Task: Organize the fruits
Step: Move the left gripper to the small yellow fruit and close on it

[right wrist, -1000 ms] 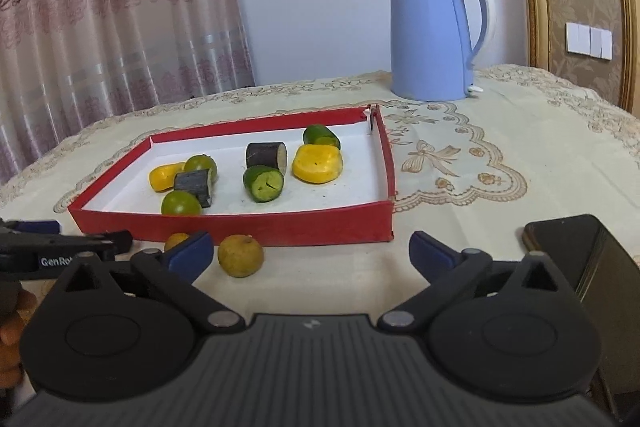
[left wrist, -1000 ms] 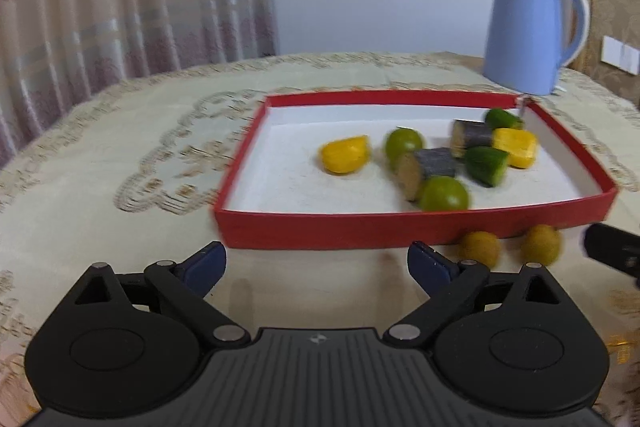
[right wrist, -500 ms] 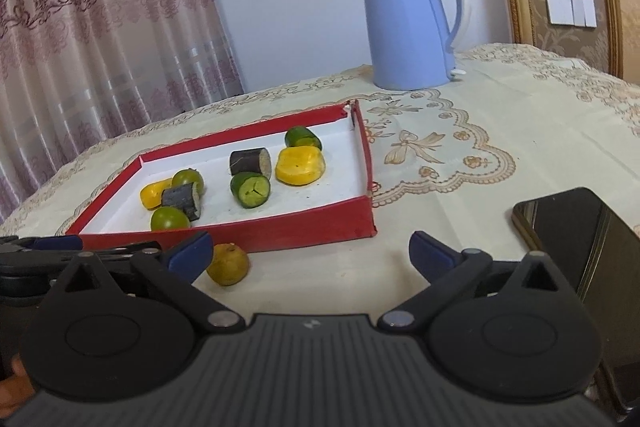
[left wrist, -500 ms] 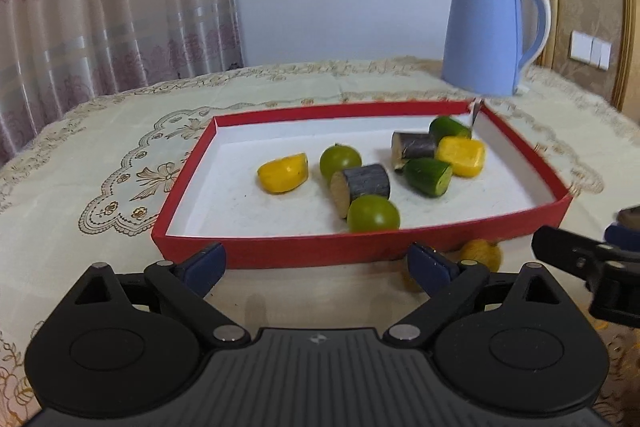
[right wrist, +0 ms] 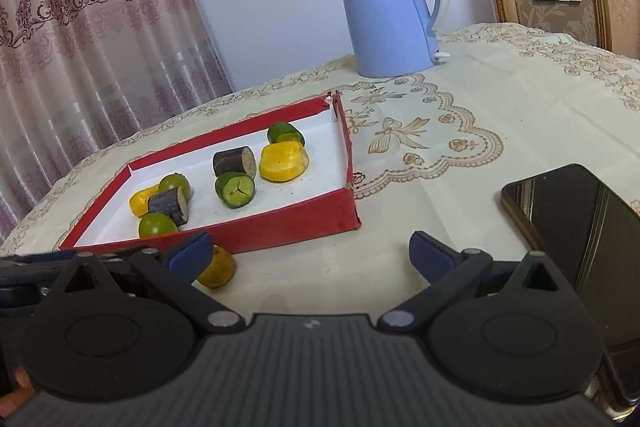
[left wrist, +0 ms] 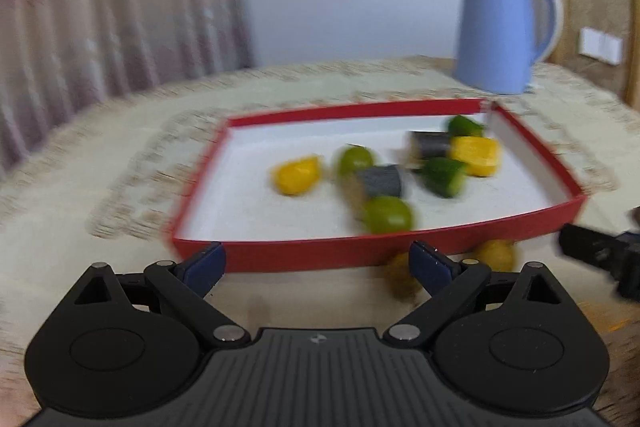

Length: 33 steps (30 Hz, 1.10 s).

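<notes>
Holding eight pieces, red tray (right wrist: 280, 227), two outside

No legible text, label, brand or number appears in either view

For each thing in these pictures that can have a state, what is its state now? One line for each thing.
Left claw: open, empty.
Right claw: open, empty.
Red tray: uncovered, holds eight pieces.
Yellow-brown fruits: two on the tablecloth, outside the tray's near wall.
Green cut piece: on its side, cut face towards the right camera.
Blue kettle: upright, lid closed.
Phone: flat, screen dark.
</notes>
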{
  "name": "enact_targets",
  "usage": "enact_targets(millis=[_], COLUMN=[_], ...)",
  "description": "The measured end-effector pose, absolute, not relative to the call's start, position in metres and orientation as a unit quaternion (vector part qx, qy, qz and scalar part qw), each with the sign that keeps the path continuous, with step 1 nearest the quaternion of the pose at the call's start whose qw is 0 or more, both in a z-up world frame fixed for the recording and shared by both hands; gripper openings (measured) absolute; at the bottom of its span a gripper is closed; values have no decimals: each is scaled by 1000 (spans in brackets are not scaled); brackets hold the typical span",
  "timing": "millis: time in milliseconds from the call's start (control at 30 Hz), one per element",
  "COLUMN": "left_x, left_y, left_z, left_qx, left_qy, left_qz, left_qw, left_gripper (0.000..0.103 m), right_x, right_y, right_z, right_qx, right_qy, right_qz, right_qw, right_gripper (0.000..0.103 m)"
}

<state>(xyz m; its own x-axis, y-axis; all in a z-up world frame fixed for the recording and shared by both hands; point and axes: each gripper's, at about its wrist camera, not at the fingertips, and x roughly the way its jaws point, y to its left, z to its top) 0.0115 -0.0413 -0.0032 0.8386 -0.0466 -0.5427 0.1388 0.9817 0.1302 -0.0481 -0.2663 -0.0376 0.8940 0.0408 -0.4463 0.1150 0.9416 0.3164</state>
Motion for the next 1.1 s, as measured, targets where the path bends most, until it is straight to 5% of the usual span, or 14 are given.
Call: enact_targets(millis=[333, 900, 1100], left_x=[2, 11, 5], left_y=[-5, -62, -64], left_z=[5, -16, -17], left_qx=[24, 115, 138], left_qy=[287, 274, 264], left_qz=[-102, -104, -94], left_qw=[952, 949, 950], left_gripper=[98, 96, 78], right_x=[-46, -47, -48], right_y=[-261, -262, -262], right_z=[-38, -37, -37], right_qx=[156, 158, 157], right_qy=[236, 233, 232], right_qz=[-14, -18, -19], right_qw=[959, 959, 960], right_gripper=[103, 103, 103])
